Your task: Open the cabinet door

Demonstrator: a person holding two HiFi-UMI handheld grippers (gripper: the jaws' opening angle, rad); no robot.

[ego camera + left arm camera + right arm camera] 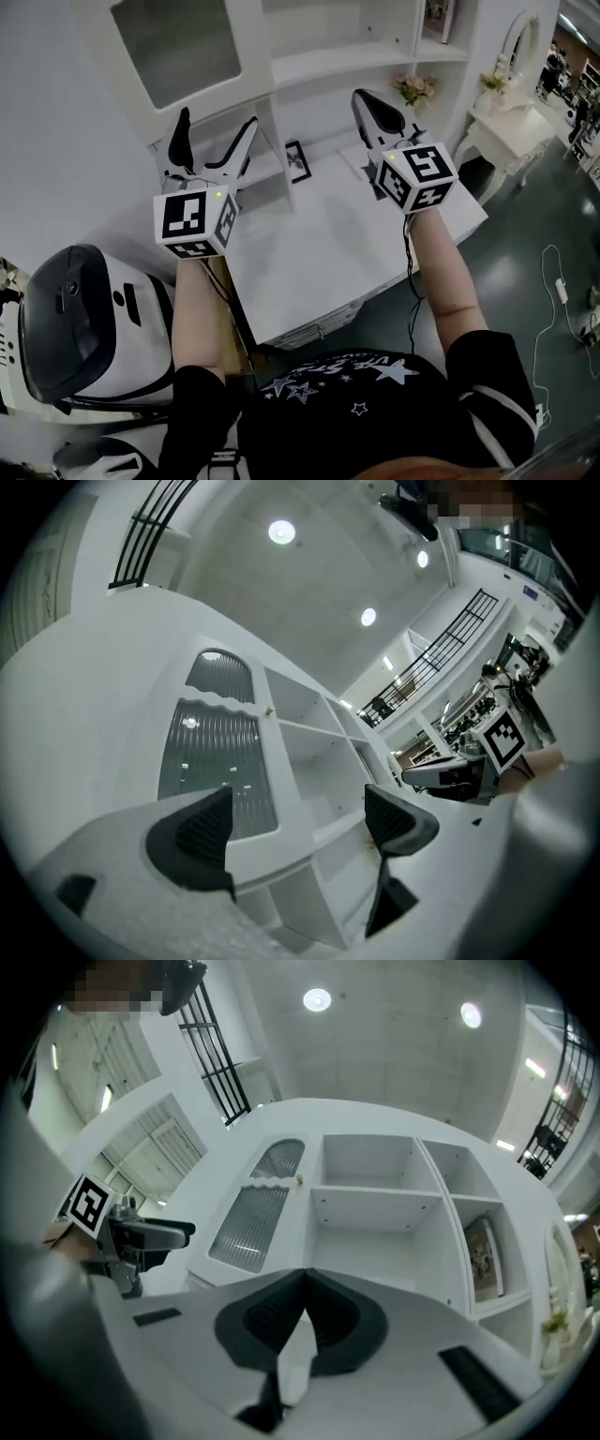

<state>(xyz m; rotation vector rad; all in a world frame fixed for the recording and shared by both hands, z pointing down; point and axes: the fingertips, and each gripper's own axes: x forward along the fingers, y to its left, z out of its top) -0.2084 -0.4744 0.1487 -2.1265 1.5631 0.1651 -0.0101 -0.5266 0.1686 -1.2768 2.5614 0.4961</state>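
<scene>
The left gripper [218, 127], left of centre in the head view, has its jaws wide apart with nothing between them. The right gripper [372, 103], right of centre, has its jaws pressed together and is empty. Both are above the white desk [319, 253]. The glass cabinet door [178, 42] is at upper left, looking shut, and neither gripper touches it. Its small knob [299, 1180] is on the edge next to the open shelves [375, 1194].

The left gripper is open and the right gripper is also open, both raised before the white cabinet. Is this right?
Not quite: the right gripper is shut, its jaws pressed together in the right gripper view. The left gripper is open, and both are raised before the white cabinet.
</scene>
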